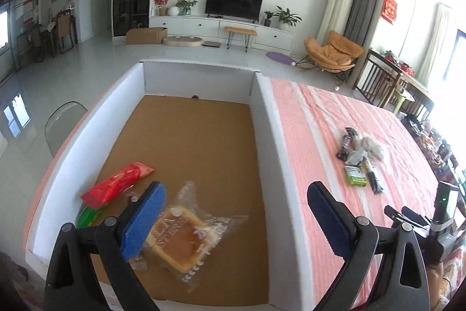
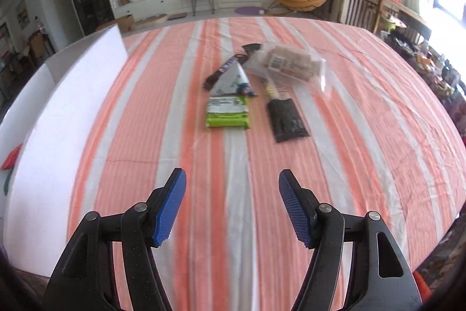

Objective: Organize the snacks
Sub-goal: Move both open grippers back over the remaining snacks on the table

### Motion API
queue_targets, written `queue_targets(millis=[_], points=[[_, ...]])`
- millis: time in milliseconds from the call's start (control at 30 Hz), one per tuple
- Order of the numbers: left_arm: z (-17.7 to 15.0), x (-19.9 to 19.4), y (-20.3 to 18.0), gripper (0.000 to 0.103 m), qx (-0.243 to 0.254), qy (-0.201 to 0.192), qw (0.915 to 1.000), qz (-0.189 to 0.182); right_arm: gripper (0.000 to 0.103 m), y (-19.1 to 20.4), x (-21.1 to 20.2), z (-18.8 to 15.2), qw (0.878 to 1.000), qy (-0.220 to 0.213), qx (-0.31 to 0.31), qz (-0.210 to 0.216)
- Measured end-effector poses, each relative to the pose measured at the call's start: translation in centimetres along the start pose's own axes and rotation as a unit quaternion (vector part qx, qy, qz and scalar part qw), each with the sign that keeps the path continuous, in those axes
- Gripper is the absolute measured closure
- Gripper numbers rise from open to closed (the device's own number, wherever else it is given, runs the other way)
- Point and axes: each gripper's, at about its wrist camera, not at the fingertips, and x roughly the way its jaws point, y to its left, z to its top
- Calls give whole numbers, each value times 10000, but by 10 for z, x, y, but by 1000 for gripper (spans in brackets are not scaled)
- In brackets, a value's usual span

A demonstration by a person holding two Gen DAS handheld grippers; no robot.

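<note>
my left gripper (image 1: 236, 219): jaws wide, above clear-wrapped yellow toast packet (image 1: 186, 235) lying in white-walled cardboard box (image 1: 271, 136) | my right gripper (image 2: 232, 207): jaws wide, over striped cloth (image 2: 145, 136) | green-white snack packet (image 2: 227, 115) ahead

The left gripper (image 1: 236, 197) fills the bottom of the frame, its blue pads spread wide above a white box (image 1: 269, 118) with a brown cardboard floor. In the box at lower left lie a red packet (image 1: 116, 184), a green packet (image 1: 88, 216) under it, and a clear-wrapped cake (image 1: 186, 238) at lower centre. At right, a small pile of snacks (image 1: 359, 158) rests on the striped cloth (image 1: 314, 118)
</note>
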Motion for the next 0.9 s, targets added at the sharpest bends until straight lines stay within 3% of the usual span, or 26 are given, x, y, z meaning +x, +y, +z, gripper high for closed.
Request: queue_targets(millis=[133,200,267,333,433,600,700,900], points=[[-1,7,-93,4,731,256,9918,-1013,34,-75,14,-15,9935,6,613,-964],[-10,19,-135,4,1065,500,9845,-1296,34,-96,20,-21,9899,-3,807,-1169],[-23,37,-175,4,1409,668,9775,-1421,34,-110,18,-27,9871,166,1183,-1067],[-37,64,-202,4,1687,827,9747,-1208,33,-113,18,-25,9871,188,1226,-1015],[-56,113,-220,4,1919,1003,9744,-608,30,-109,21,-26,9877,184,1129,-1066],[-84,170,-207,1,1981,1252,9721,24,23,-114,19,-32,9865,193,1249,-1041],[-86,175,-189,0,1532,1172,9811,-180,20,-112,21,-33,9867,193,1230,-1050],[-86,177,-187,0,1485,1163,9819,-145,15,-111,22,-33,9868,188,1219,-1046]])
